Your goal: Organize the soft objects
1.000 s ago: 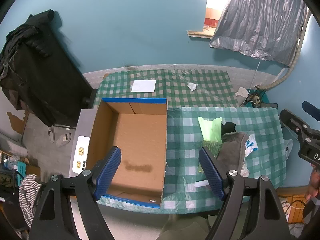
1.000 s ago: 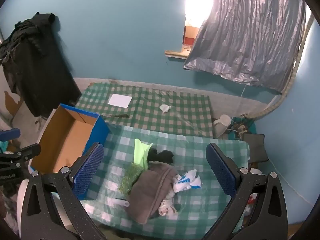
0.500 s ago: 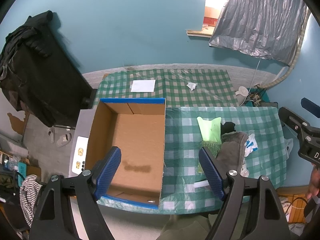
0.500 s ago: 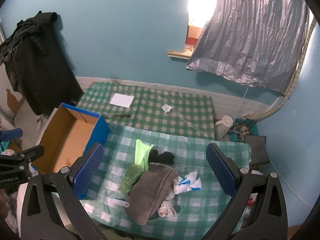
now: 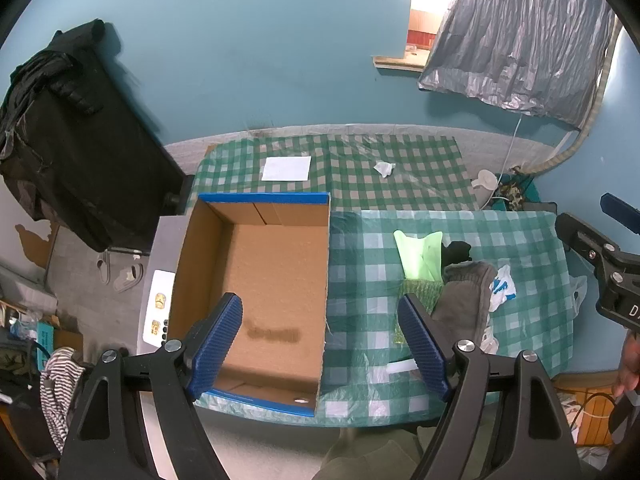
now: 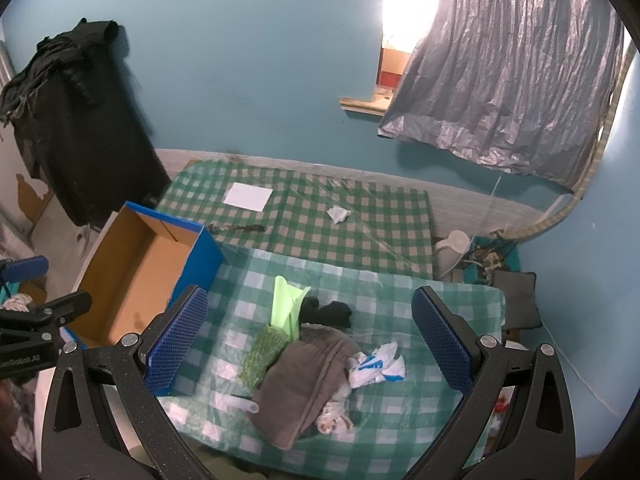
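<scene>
A pile of soft things lies on the near checked table (image 6: 420, 424): a grey cloth (image 6: 308, 376), a black sock (image 6: 332, 314), a light green cloth (image 6: 286, 306), a green bubble wrap piece (image 6: 260, 354) and a white and blue rag (image 6: 378, 368). The pile also shows in the left wrist view, with the grey cloth (image 5: 464, 300) at the right. An empty cardboard box (image 5: 272, 280) with blue sides stands at the table's left end. My left gripper (image 5: 320, 340) is open high above the box's right wall. My right gripper (image 6: 308, 336) is open high above the pile.
A second checked table (image 6: 360, 240) behind holds a white paper (image 6: 248, 197) and a crumpled tissue (image 6: 338, 213). Black clothes (image 5: 60, 128) hang at the left. A white kettle (image 6: 452, 246) and cables lie on the floor at the right.
Both grippers have drifted slightly; the views have shifted a little. Nothing on the tables has moved.
</scene>
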The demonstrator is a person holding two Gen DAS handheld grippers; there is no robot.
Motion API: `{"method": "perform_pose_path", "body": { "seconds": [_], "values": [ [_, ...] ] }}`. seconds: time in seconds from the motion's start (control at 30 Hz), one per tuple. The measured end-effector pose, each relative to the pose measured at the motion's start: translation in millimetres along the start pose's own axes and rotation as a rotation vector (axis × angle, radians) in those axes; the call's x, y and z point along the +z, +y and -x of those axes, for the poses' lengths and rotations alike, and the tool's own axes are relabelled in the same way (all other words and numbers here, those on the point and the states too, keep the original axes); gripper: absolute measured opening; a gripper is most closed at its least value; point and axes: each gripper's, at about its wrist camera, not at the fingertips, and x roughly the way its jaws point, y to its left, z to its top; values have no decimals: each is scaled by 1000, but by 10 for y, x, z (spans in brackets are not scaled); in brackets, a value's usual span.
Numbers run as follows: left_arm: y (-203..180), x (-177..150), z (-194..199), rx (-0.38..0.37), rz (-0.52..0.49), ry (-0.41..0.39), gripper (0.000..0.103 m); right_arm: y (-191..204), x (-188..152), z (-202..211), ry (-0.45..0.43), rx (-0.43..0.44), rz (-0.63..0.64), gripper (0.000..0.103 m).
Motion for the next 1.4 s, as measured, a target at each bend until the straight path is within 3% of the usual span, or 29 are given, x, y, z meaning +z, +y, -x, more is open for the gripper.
{"method": "perform_pose_path", "body": {
  "seconds": [1.4],
  "values": [
    [-2,1,-23,17,-8,12,81,19,-9,-25,14,8,5,101]
  ]
}}
